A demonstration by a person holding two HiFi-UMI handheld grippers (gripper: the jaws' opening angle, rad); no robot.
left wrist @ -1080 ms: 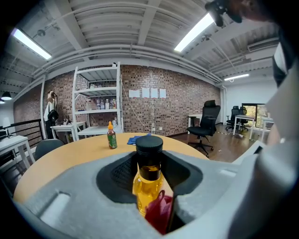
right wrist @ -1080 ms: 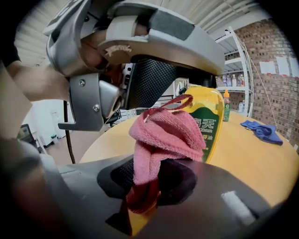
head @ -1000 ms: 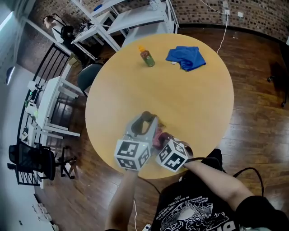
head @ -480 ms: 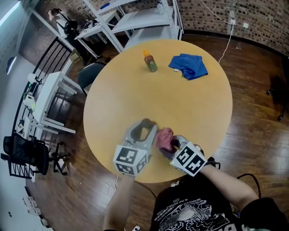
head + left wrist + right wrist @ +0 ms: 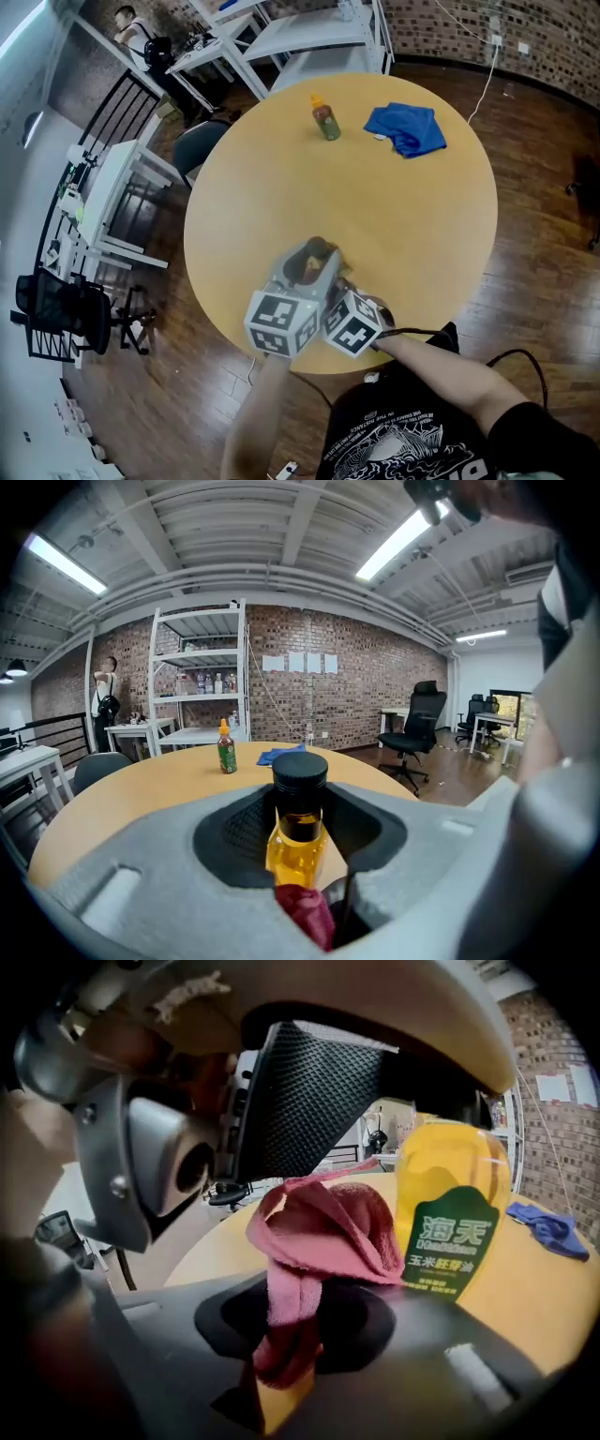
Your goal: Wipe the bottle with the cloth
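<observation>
A: Left side first. What's the left gripper [image 5: 307, 265] doing?

B: It's over the near edge of the round wooden table [image 5: 412, 234]. Its jaws are closed on the bottle [image 5: 298, 829], one on each side. The bottle is upright, with yellow liquid, a black cap and a green label.

A: Is the bottle lifted or standing on the table?

B: Can't tell from any view.

A: Next one over?

B: At the far edge there's a small bottle [image 5: 324, 118] with an orange cap, standing upright and well apart from both grippers.

A: And the right gripper [image 5: 298, 1330]?

B: It's just beside the left one, their marker cubes nearly touching in the head view. Its jaws are pinching the cloth [image 5: 319, 1227], which is red and bunched, with a strip hanging down between the jaws.

A: Is the cloth touching the bottle?

B: Yes. In the right gripper view the bunched top is pressed against the bottle's side, next to the label. The left gripper's black mesh pad sits right behind it.

A: Anything further right?

B: A crumpled blue cloth [image 5: 408, 128] lies on the far side of the table, near the small bottle but not touching it.
</observation>
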